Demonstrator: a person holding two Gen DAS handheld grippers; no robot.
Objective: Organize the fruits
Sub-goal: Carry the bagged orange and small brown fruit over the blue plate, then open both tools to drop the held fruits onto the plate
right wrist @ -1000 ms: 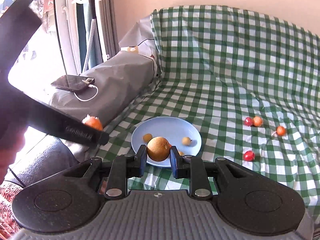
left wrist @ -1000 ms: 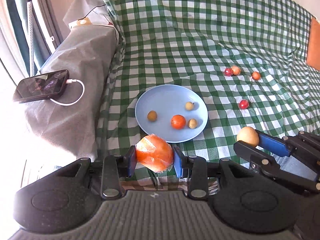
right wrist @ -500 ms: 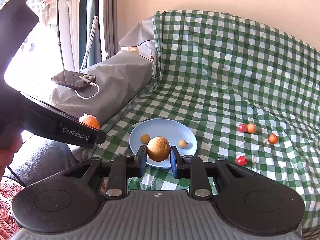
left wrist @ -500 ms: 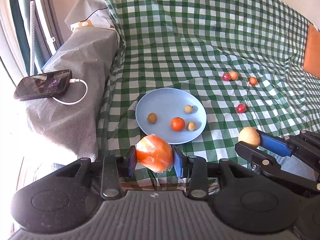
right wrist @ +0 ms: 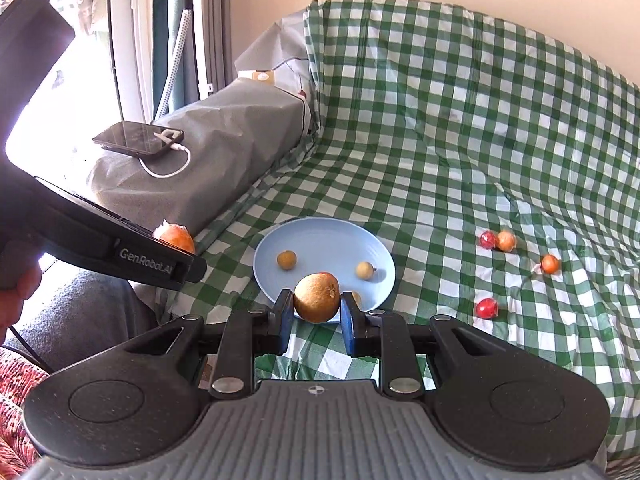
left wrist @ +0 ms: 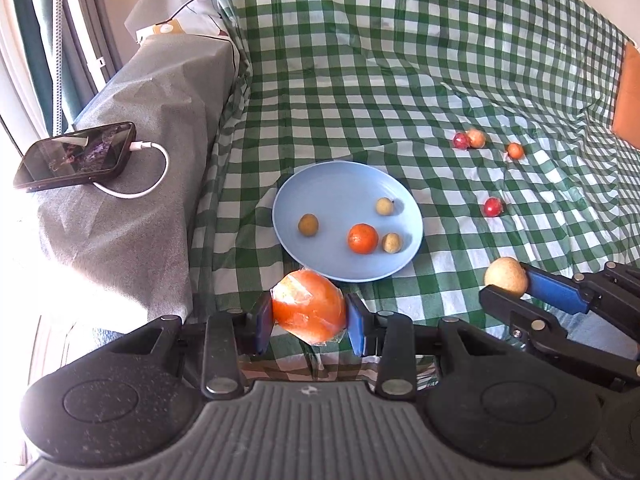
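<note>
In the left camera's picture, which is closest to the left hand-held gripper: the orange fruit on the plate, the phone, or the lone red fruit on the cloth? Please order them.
From the left hand-held gripper, which holds a wrapped orange fruit:
1. Orange fruit on the plate, just ahead, slightly right.
2. Lone red fruit, on the cloth right of the plate.
3. Phone, far left on the grey cover.

Both wrist views look down, close — sharing the plate (left wrist: pixel 412 216).
</note>
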